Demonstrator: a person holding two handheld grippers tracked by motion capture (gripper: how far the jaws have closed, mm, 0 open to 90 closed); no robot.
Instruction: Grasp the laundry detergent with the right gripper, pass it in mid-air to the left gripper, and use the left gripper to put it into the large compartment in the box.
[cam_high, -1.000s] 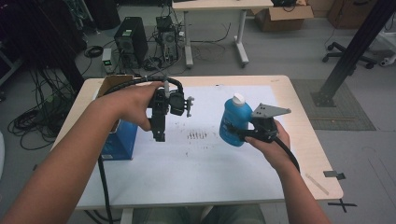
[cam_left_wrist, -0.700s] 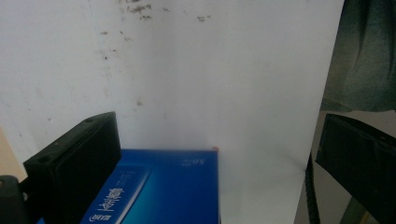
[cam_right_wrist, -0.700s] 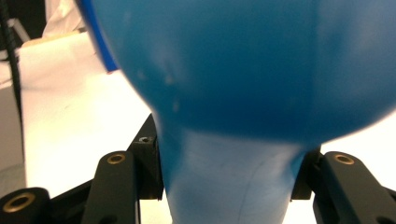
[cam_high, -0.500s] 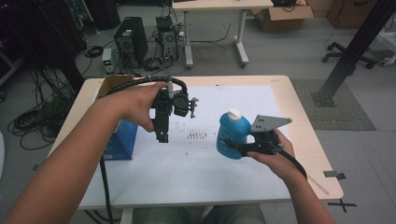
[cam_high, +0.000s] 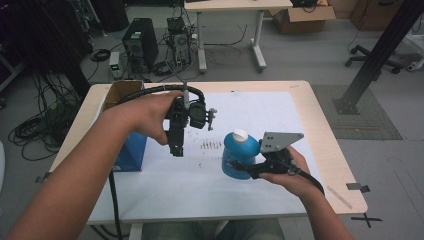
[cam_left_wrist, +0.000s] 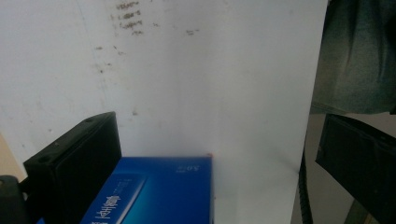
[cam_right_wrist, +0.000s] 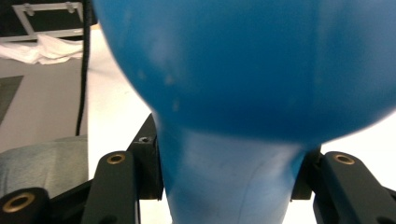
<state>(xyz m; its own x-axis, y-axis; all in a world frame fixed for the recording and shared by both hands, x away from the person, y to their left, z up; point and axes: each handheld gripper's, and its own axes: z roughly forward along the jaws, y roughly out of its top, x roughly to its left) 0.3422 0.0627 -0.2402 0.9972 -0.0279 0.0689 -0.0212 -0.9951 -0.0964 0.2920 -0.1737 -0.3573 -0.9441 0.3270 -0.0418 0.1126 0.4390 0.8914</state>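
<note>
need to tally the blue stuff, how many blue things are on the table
2: a blue bottle clamped in the right hand-held gripper near the table's middle, and a blue box by the left edge. The forearm may hide more.

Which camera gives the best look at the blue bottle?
The high view: the whole bottle with its white cap, held upright in the right claw. The right gripper view shows only its waist, up close and blurred.

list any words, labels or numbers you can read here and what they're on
Blue box: white printed characters on its top face, too blurred and cut off at the picture's edge to read.
Blue bottle: no readable label on the side that shows.
White sheet: rows of small dark marks, smudges rather than letters.
Nothing else carries legible text.
</note>
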